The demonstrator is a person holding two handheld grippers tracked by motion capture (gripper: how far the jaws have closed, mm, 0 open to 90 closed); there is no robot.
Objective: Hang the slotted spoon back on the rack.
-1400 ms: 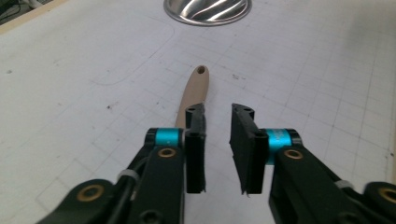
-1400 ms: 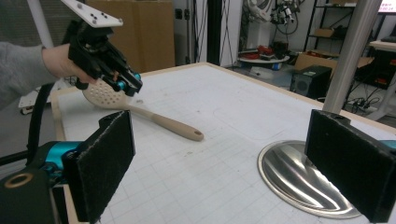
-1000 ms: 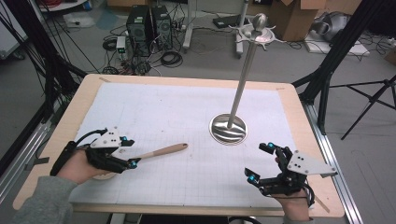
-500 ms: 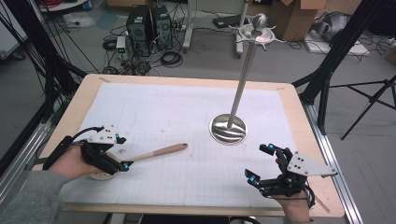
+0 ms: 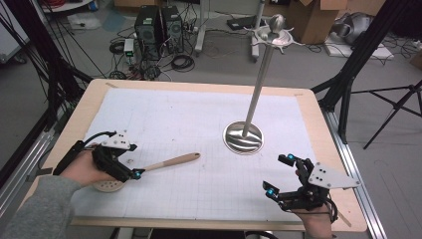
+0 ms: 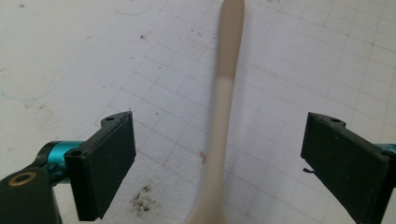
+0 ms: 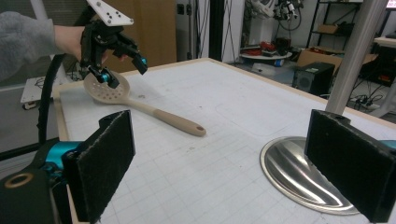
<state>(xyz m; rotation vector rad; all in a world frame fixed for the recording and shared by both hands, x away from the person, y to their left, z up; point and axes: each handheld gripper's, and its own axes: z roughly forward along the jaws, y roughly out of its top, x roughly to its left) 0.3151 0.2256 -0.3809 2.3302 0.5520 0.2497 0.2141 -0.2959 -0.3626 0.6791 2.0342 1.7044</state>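
Note:
A beige slotted spoon lies flat on the white grid mat, its handle pointing right. My left gripper hovers over the spoon's neck, close to the round head. Its jaws have just been opening. In the left gripper view the handle runs between the open left gripper without touching either pad. My right gripper rests open near the front right corner with nothing between its fingers. From the right gripper I see the spoon and the left gripper across the table.
A tall metal stand rises from a round steel base right of the middle, with hooks at its top. The base lies just ahead of my right gripper. A wooden border frames the mat. Tripods and cables stand beyond the table.
The left gripper's jaws have spread apart around the spoon's handle, and the left hand has shifted slightly. The spoon lies where it was. The right gripper has not moved.

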